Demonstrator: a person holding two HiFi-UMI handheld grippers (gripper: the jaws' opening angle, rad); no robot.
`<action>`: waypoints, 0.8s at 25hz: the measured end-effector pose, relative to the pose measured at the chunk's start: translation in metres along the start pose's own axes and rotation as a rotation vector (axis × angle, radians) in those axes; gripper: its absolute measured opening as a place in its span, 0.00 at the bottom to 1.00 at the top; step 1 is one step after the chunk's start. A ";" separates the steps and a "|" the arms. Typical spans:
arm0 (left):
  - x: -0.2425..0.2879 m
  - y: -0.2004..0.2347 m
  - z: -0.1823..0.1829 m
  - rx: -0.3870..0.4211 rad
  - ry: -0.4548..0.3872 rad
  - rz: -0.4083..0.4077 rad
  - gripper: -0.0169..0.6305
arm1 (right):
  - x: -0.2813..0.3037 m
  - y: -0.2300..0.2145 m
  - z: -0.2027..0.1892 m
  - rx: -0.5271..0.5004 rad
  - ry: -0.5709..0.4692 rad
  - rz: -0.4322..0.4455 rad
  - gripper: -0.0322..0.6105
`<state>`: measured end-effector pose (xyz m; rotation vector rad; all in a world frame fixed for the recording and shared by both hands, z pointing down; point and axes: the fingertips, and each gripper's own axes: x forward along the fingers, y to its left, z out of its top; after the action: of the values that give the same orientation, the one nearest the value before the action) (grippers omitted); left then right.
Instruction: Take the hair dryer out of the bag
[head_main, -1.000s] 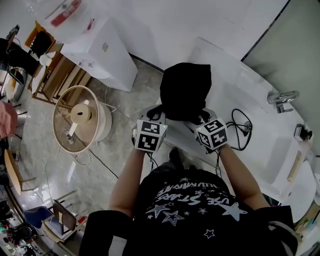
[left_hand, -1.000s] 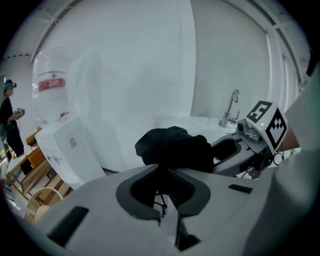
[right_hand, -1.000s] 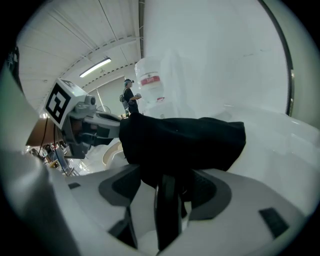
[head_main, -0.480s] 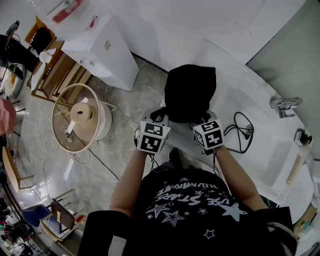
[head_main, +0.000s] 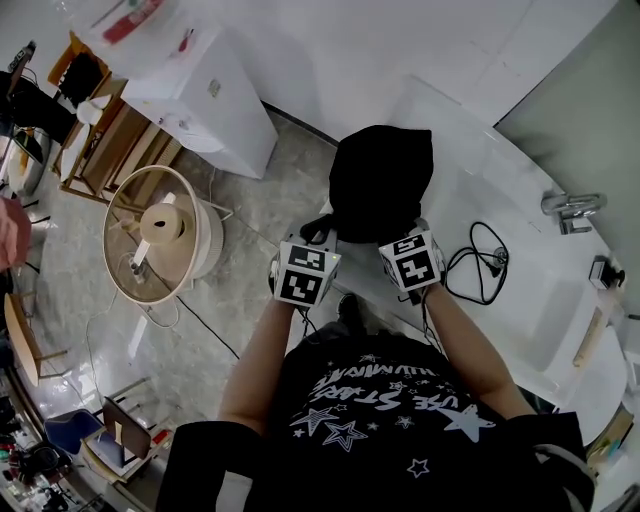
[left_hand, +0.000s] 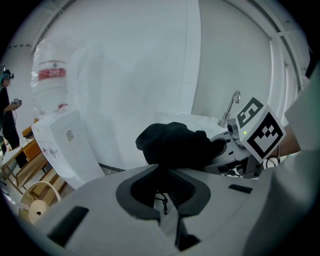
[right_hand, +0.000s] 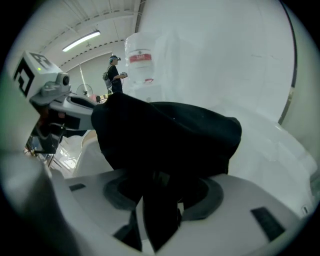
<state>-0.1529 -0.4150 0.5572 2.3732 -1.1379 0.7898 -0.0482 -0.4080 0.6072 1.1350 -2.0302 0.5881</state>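
Note:
A black cloth bag (head_main: 380, 185) sits bulging on the white counter (head_main: 470, 170); no hair dryer shows, so whatever is inside stays hidden. My left gripper (head_main: 322, 234) is at the bag's near left edge. In the left gripper view its jaws (left_hand: 162, 172) are shut on the bag's rim (left_hand: 172, 145), with a thin knotted cord hanging between them. My right gripper (head_main: 404, 234) is at the near right edge. Its jaws (right_hand: 159, 181) are closing on a fold of the bag's black fabric (right_hand: 165, 135), which fills the gap between them.
A looped black cable (head_main: 476, 262) lies on the counter right of the bag, with a chrome tap (head_main: 570, 207) beyond it. On the floor to the left stand a white cabinet (head_main: 210, 95) and a round fan-like object (head_main: 160, 232). A water bottle (left_hand: 50, 85) stands farther off.
My right gripper has tipped and edged a little closer to the bag's near edge. The left gripper keeps its place on the bag.

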 end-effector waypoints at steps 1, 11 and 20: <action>0.000 0.000 -0.001 -0.003 0.002 0.000 0.08 | 0.000 0.000 0.000 -0.016 -0.001 0.001 0.35; 0.000 -0.007 -0.005 -0.002 -0.005 0.010 0.08 | -0.007 -0.005 -0.002 -0.008 -0.033 0.045 0.35; -0.005 -0.011 -0.006 -0.001 -0.023 0.045 0.08 | -0.023 -0.007 -0.002 0.001 -0.069 0.054 0.35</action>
<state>-0.1486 -0.4025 0.5571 2.3697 -1.2040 0.7788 -0.0337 -0.3978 0.5913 1.1183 -2.1250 0.5835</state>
